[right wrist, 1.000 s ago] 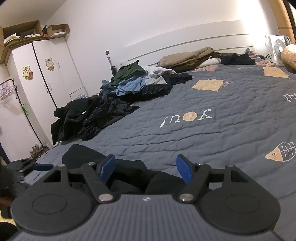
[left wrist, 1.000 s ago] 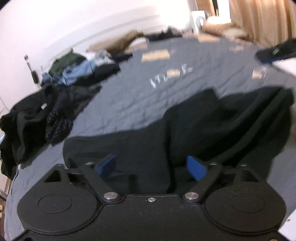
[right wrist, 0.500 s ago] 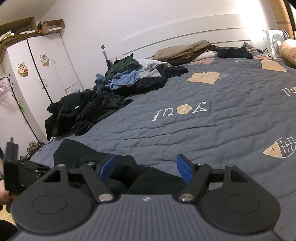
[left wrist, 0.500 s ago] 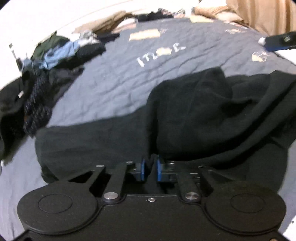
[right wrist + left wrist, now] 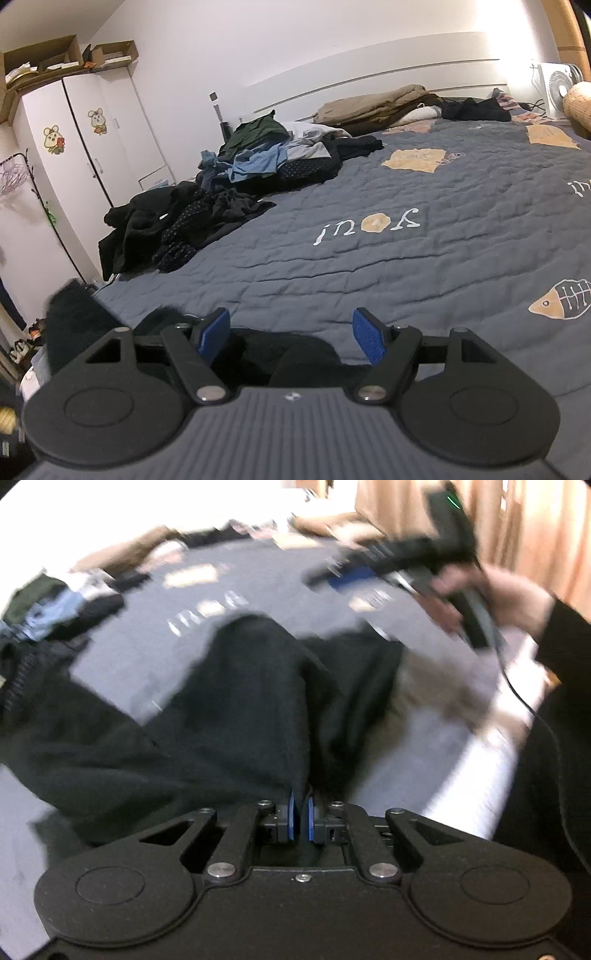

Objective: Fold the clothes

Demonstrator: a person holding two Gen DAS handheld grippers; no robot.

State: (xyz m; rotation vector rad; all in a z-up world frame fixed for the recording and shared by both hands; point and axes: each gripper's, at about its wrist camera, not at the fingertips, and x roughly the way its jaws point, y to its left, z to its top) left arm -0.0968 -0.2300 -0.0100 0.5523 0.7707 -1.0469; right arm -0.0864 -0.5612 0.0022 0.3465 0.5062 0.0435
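Note:
A black garment [image 5: 229,701] lies spread on the grey quilted bed [image 5: 147,646]. My left gripper [image 5: 301,818] is shut on a fold of its near edge, and the cloth rises in a ridge from the blue pads [image 5: 291,814]. The left wrist view is blurred by motion. In the right wrist view, my right gripper [image 5: 291,334] stands open just above the black garment [image 5: 258,350], whose folds bunch under and between the blue fingers without being pinched. A raised part of the cloth shows at the left [image 5: 70,314].
A heap of dark, blue and green clothes [image 5: 236,177] lies along the bed's far left side, with tan folded items [image 5: 376,107] by the headboard. A white wardrobe [image 5: 85,147] stands left. A person's hand [image 5: 491,594] holds the other gripper's handle at upper right.
My left gripper shut on the black garment's edge and then swept sideways with it, pulling the cloth up. The right gripper stayed where it was, still open.

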